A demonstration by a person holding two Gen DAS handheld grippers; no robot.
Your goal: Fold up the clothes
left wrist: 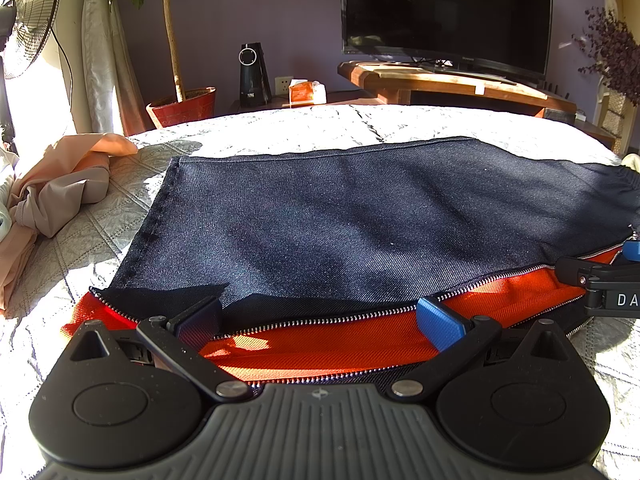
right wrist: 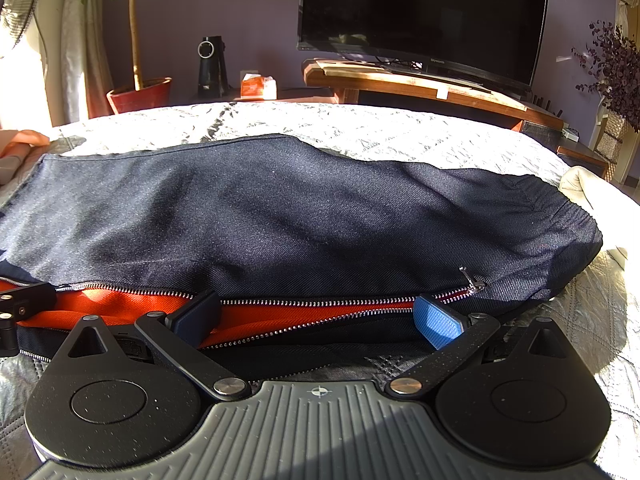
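Dark jacket [left wrist: 360, 208] lies lengthwise left-to-right, zipper nearest both grippers [left wrist: 320, 322] [right wrist: 318, 320], jaws apart.

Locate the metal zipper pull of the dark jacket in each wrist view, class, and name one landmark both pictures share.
Left wrist view: zipper pull at the far right edge, mid-height, barely visible.
Right wrist view: zipper pull lower right of centre, above the blue pad.
Shared landmark: the television, top of both.

Both tools held low and side by side: the left tool [left wrist: 320, 320] with fingers spread wide, the right tool [right wrist: 318, 320] likewise parted.
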